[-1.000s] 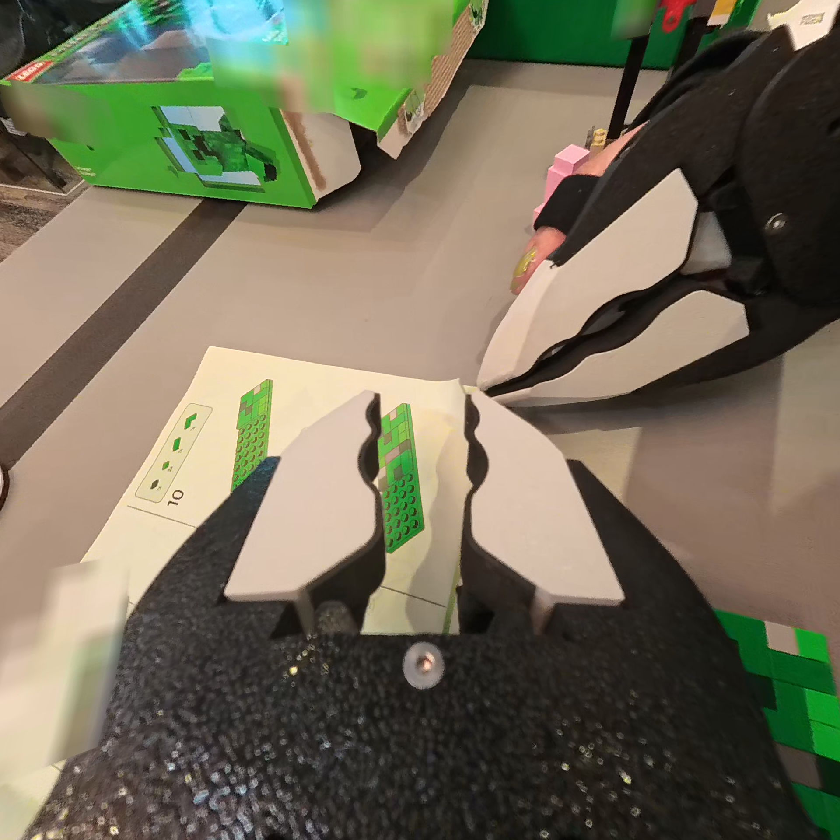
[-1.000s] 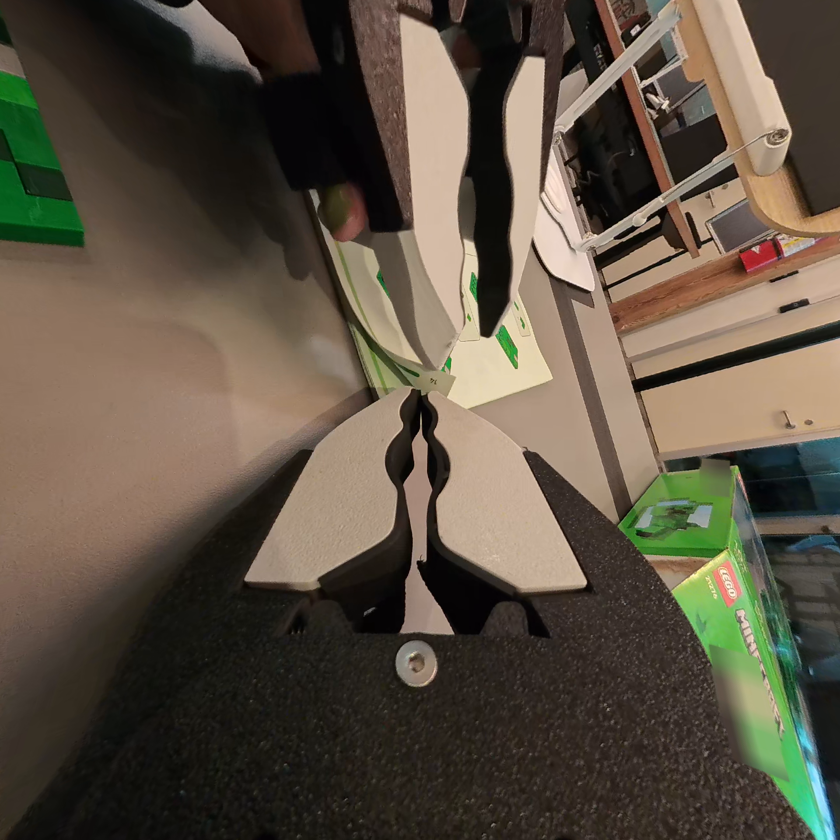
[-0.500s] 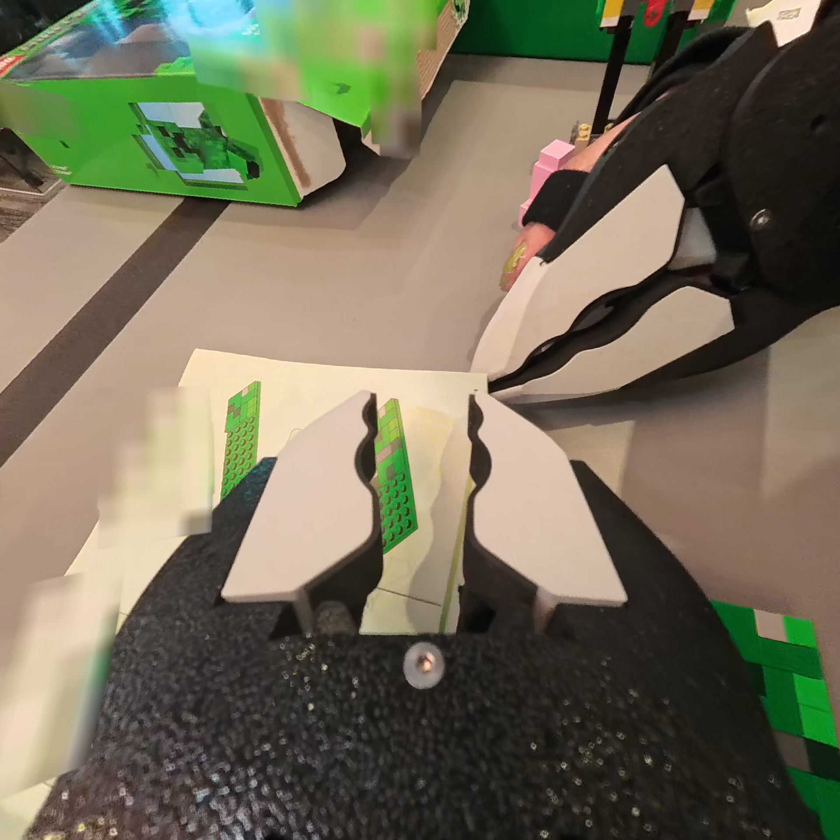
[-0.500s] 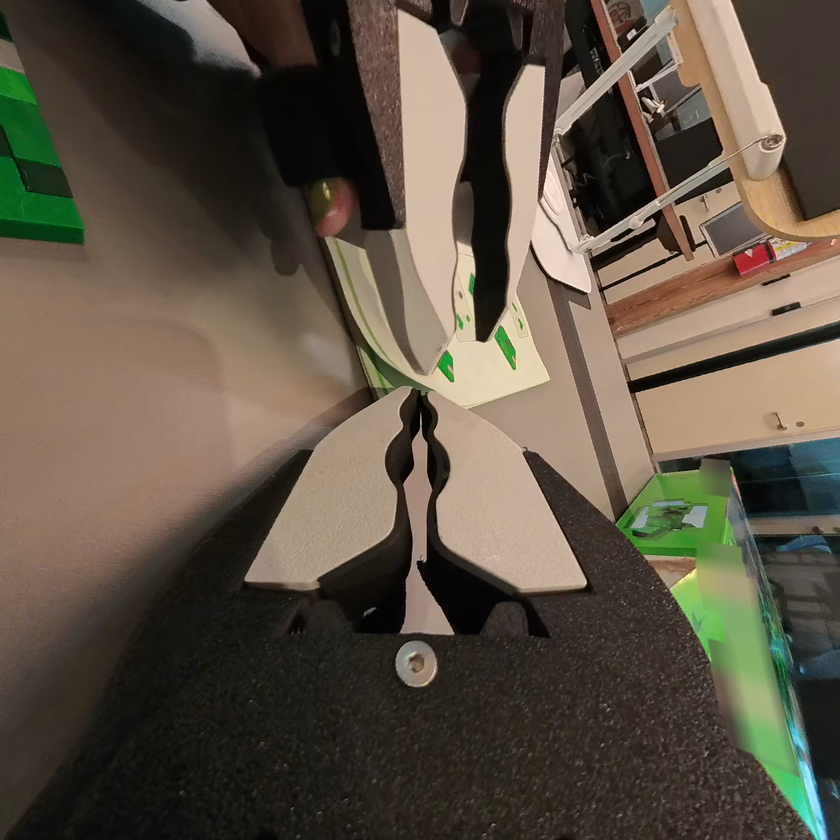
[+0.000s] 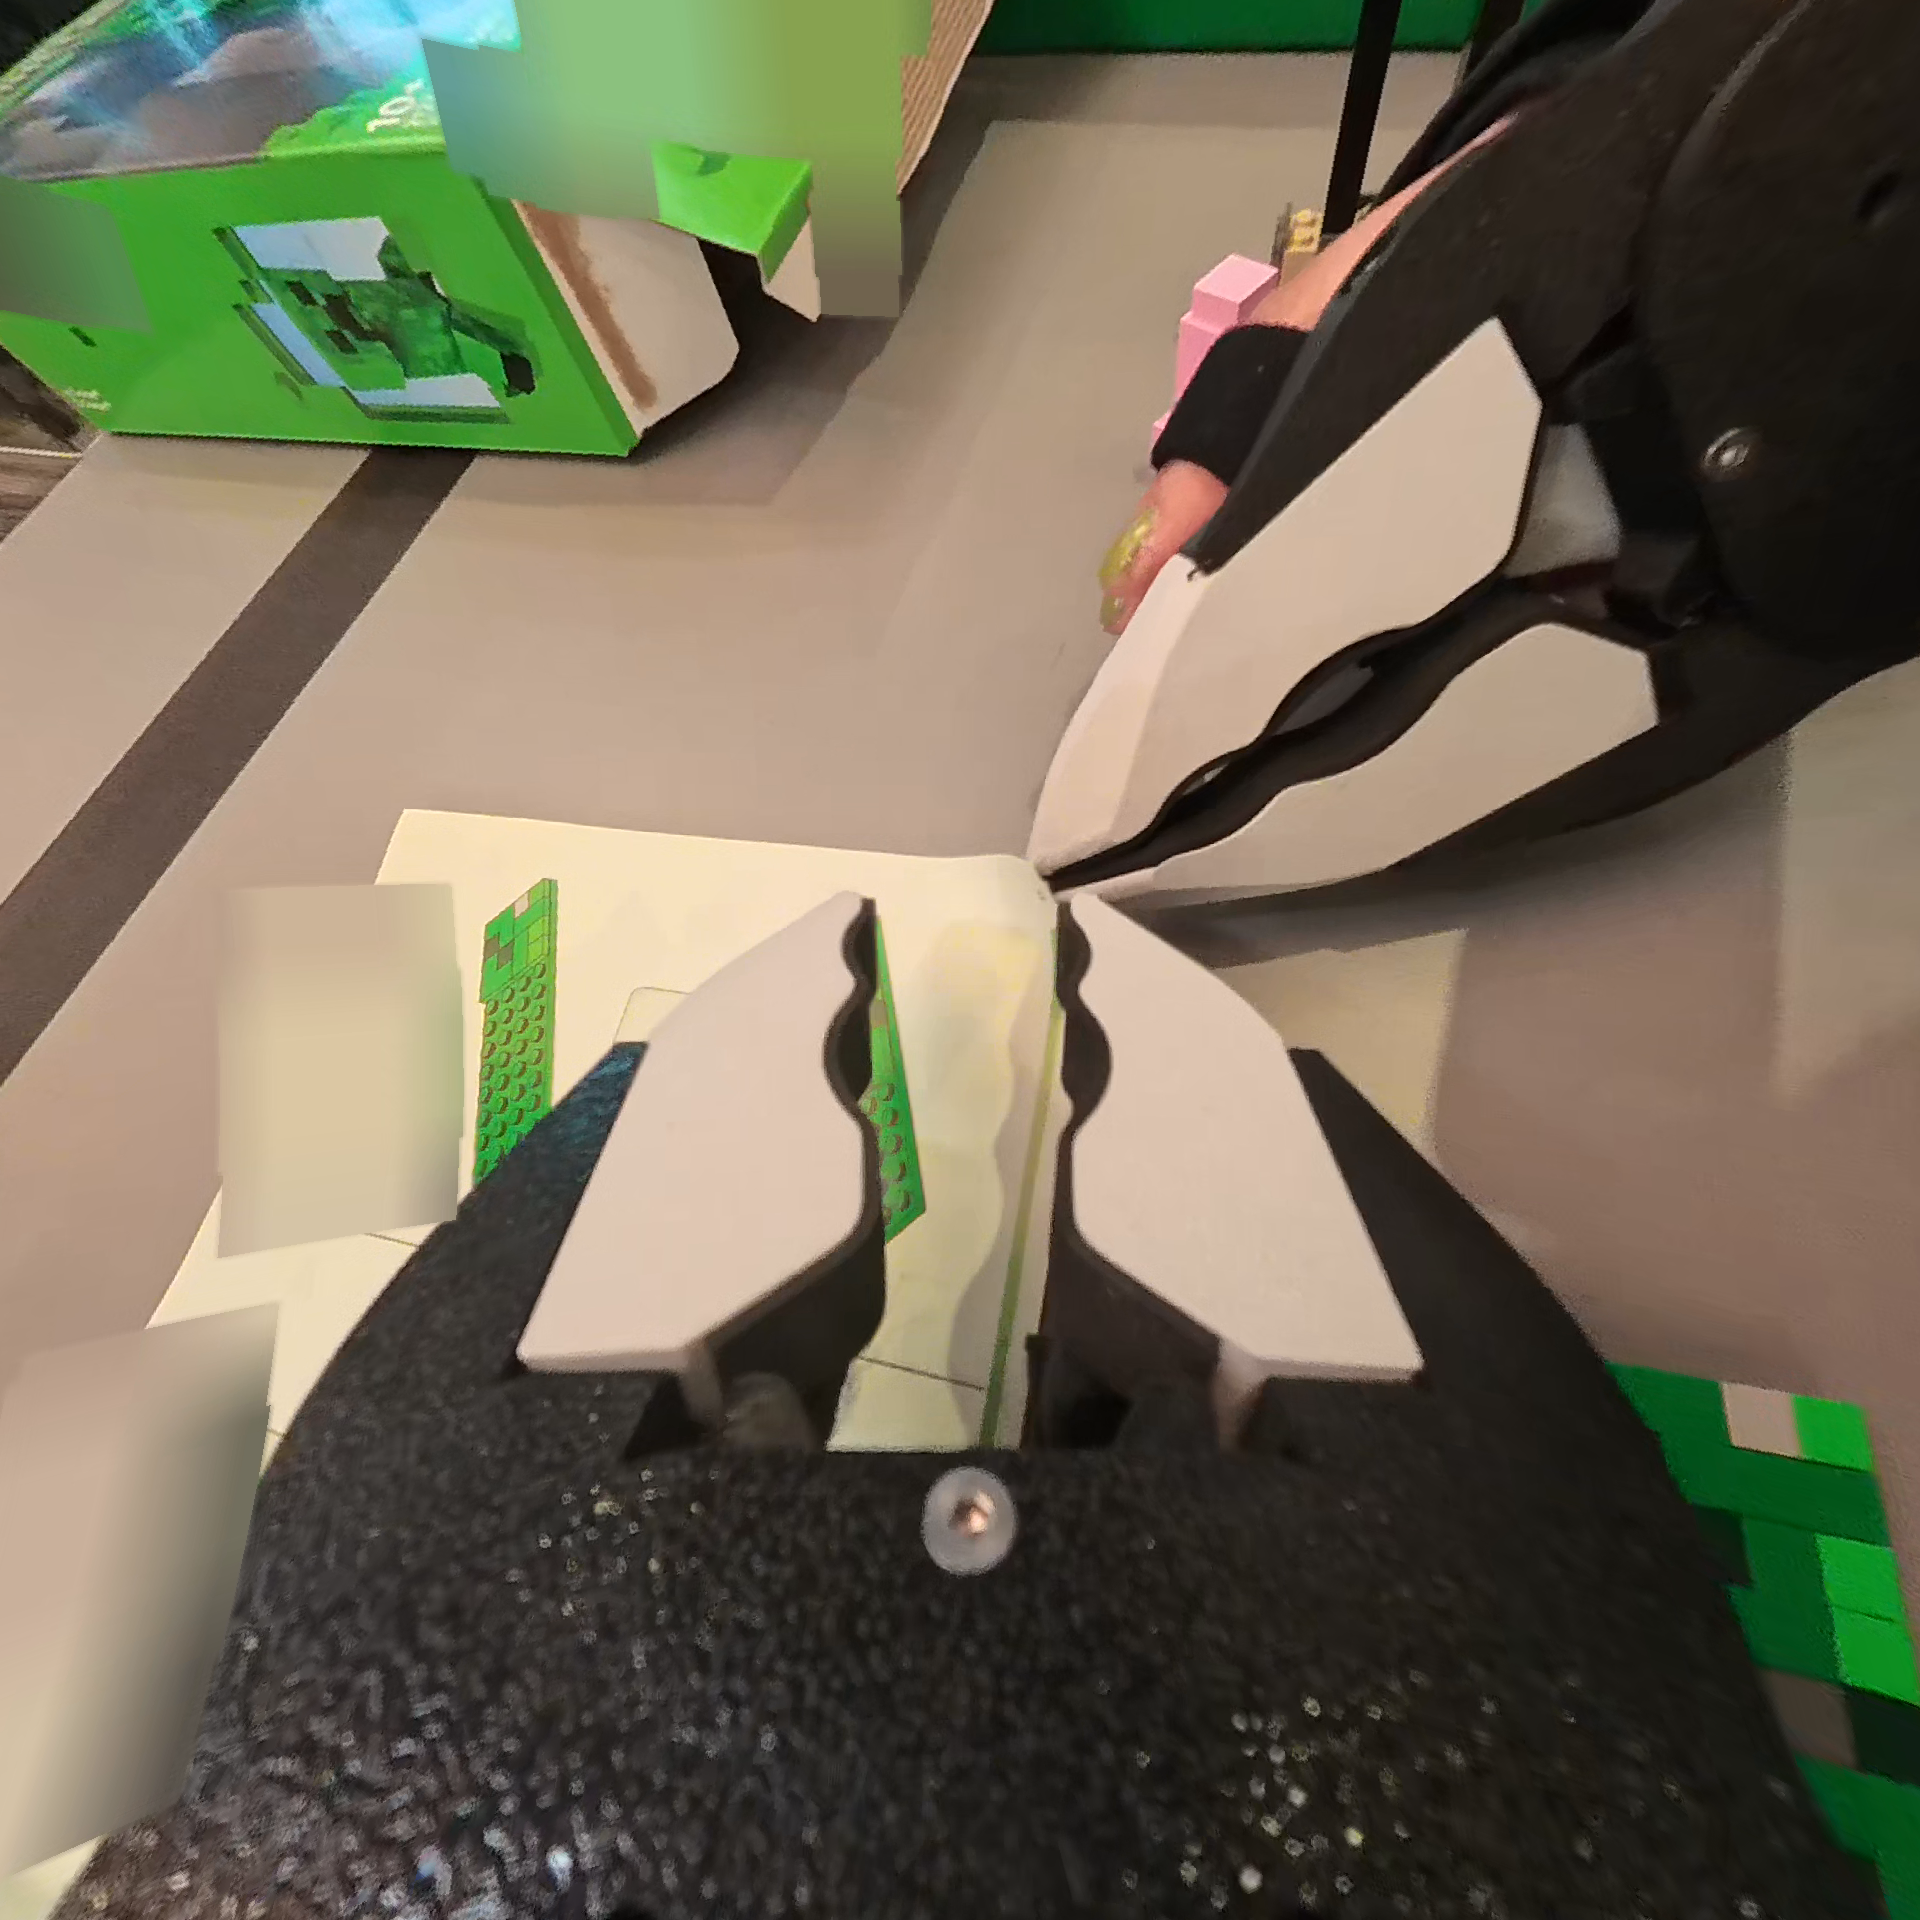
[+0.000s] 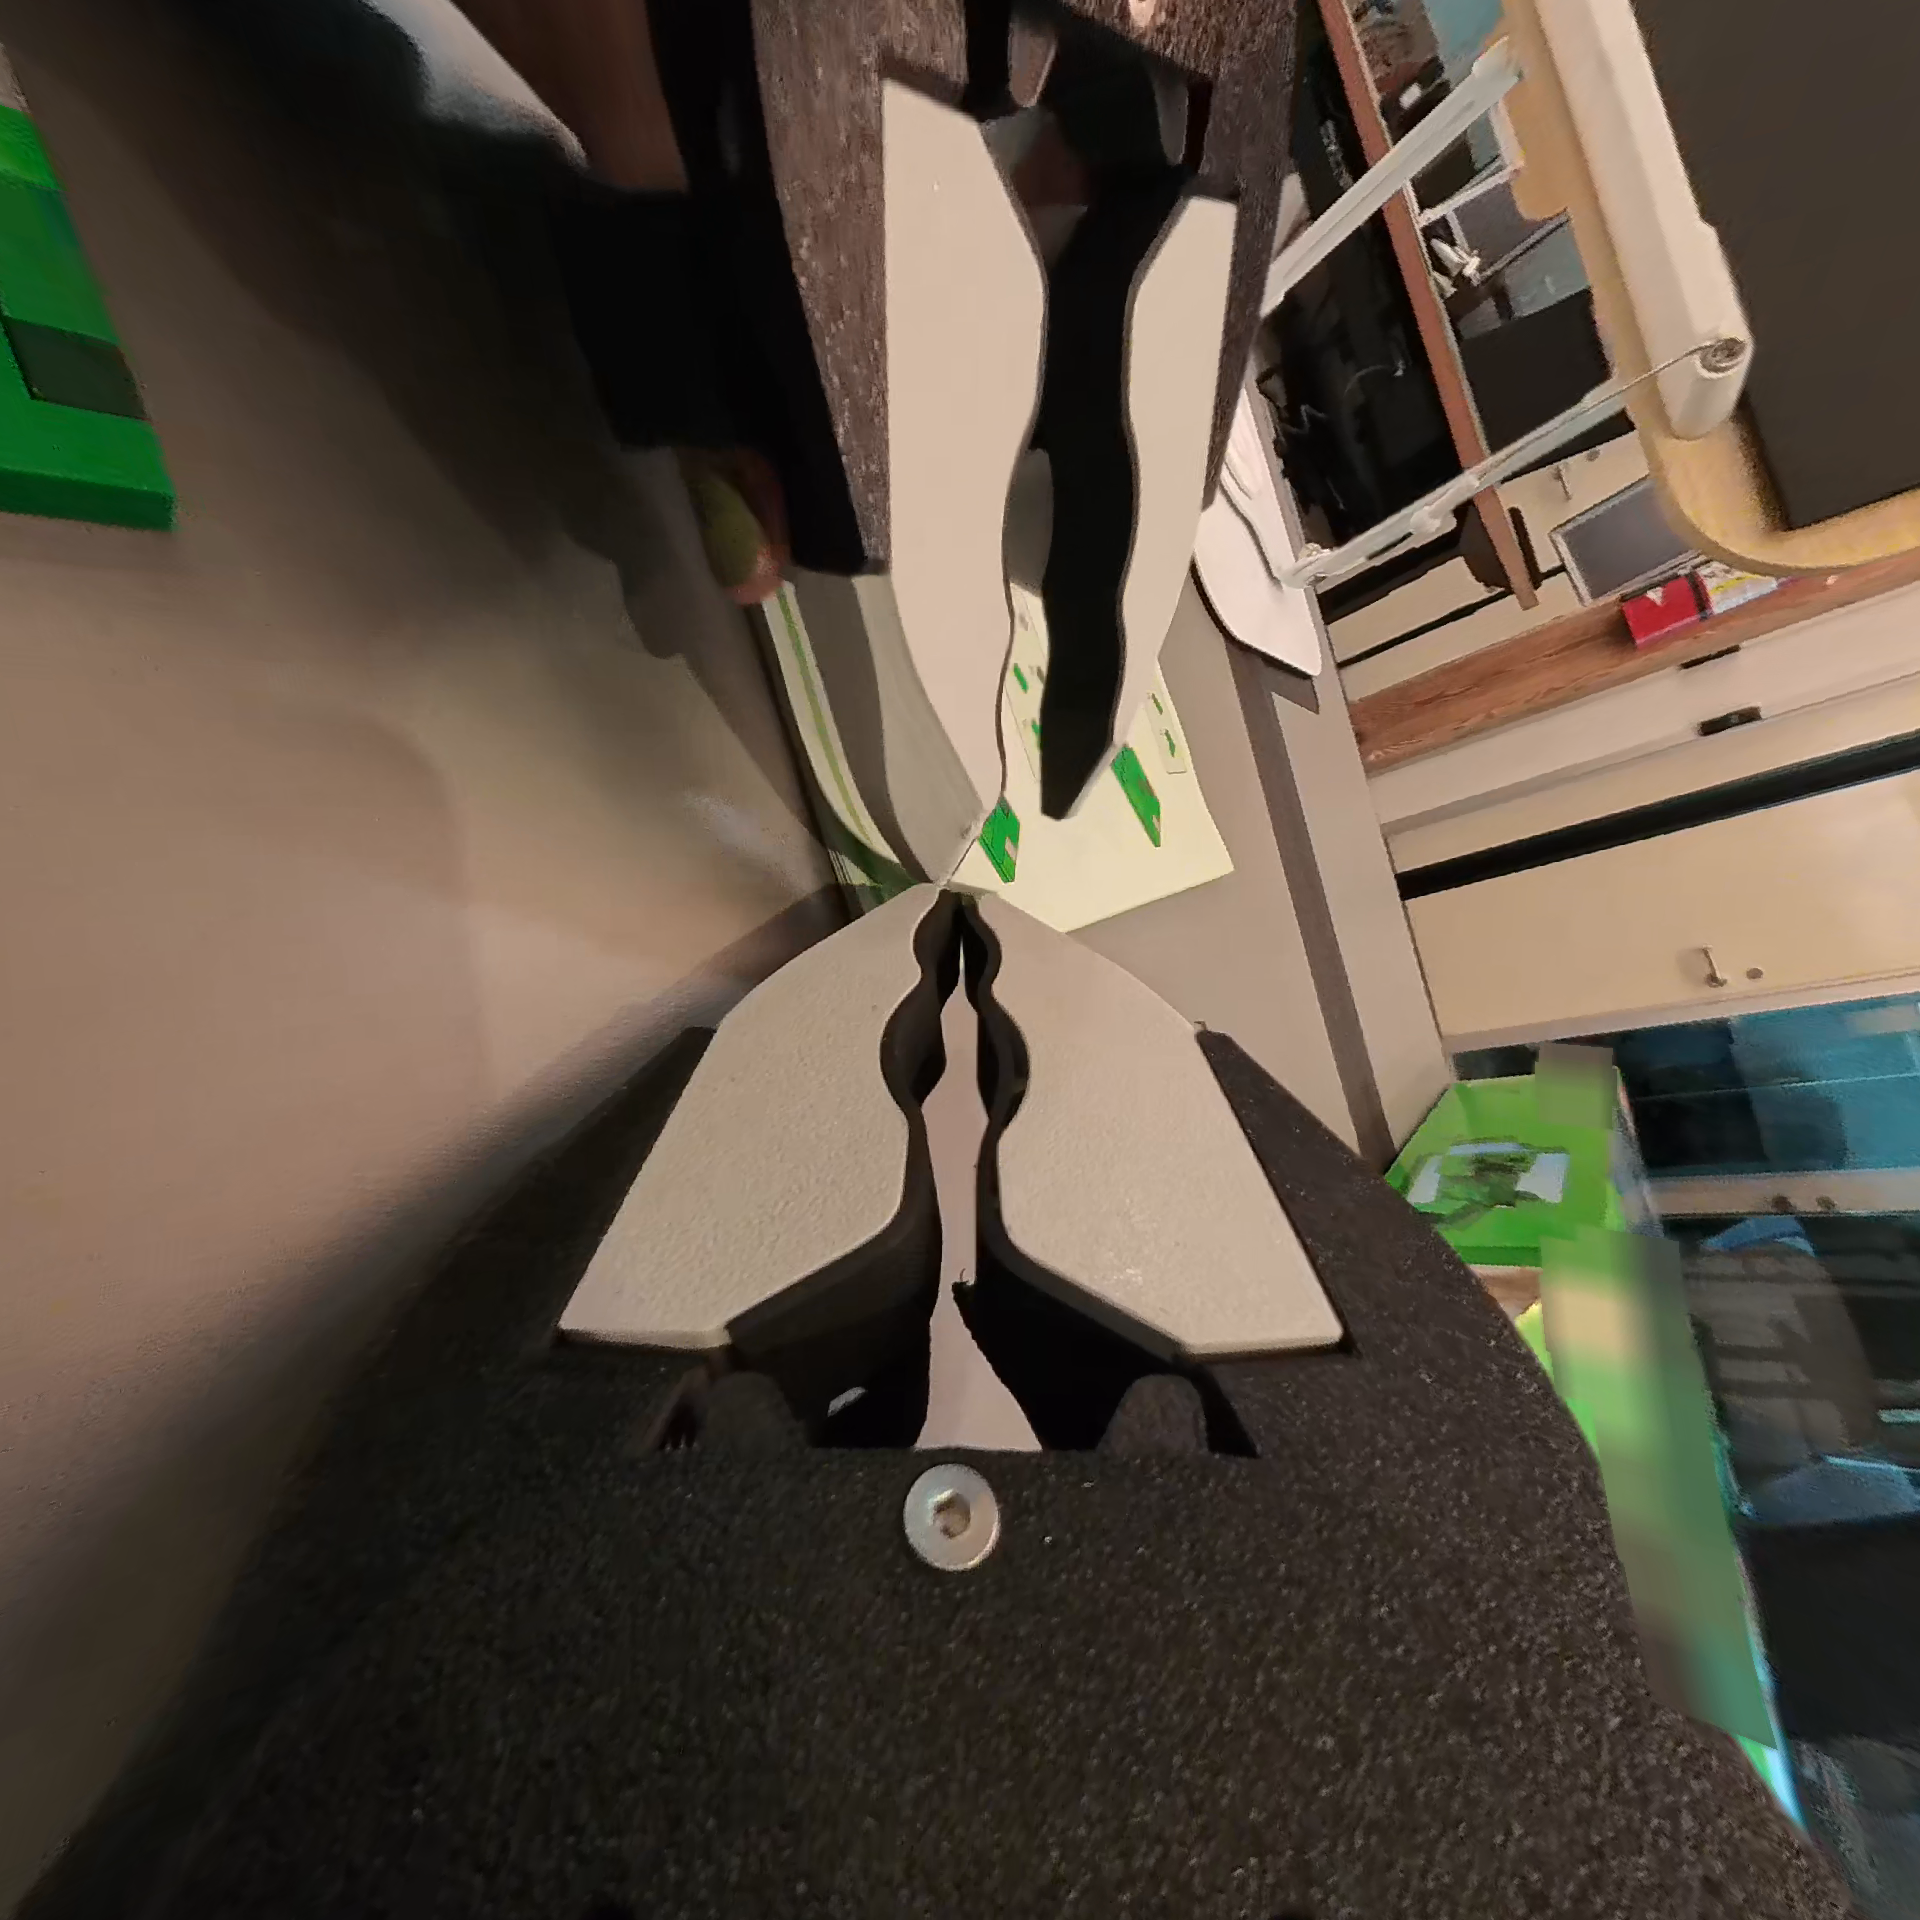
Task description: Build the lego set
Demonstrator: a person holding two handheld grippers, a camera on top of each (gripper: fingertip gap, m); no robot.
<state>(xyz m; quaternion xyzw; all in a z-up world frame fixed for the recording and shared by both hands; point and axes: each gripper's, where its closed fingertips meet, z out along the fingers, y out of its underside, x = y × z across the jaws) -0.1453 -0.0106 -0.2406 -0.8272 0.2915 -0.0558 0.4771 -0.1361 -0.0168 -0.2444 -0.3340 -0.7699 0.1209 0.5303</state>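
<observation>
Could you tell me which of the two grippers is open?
The left gripper, above the instruction booklet, is open; the right gripper is pinched on the booklet's corner.

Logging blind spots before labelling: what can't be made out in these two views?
- Instruction booklet, left wrist view: lower pages hidden by the left claw.
- Green lego build: cut off by the right edge.
- Right claw, right wrist view: whether it pinches the page corner is unclear.

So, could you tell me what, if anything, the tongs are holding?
The right tongs pinch the instruction booklet by its page corner; the left tongs are open, empty.
</observation>
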